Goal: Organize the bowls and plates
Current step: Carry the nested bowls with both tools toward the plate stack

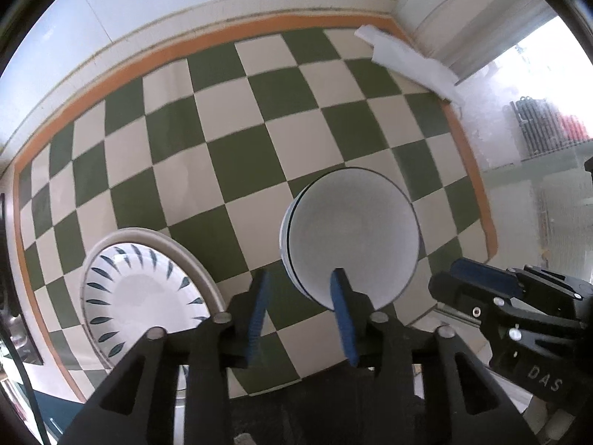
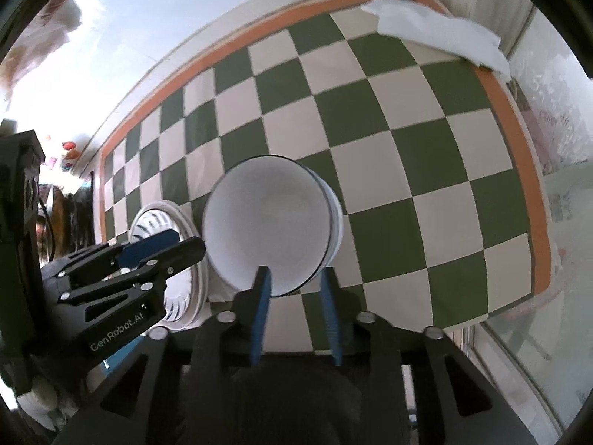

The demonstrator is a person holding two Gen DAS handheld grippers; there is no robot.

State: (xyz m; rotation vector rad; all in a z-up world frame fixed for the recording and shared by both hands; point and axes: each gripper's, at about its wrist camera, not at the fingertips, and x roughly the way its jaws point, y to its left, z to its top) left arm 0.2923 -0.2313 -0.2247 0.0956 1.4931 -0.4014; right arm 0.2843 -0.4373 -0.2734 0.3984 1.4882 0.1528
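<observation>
A stack of white bowls (image 1: 352,237) with thin dark rims stands on the green-and-cream checked tablecloth (image 1: 229,155). It also shows in the right wrist view (image 2: 267,226). A stack of plates (image 1: 144,293), the top one white with dark blue leaf marks, lies to its left; it shows in the right wrist view (image 2: 178,296) partly hidden. My left gripper (image 1: 300,278) is open and empty, hovering between plates and bowls. My right gripper (image 2: 294,274) is open, its jaws straddling the near rim of the top bowl without gripping it.
A folded white cloth (image 1: 404,59) lies at the far right corner of the table; it shows in the right wrist view (image 2: 437,33). The orange border (image 1: 478,185) marks the cloth's right edge. A glass surface (image 2: 533,352) lies beyond it.
</observation>
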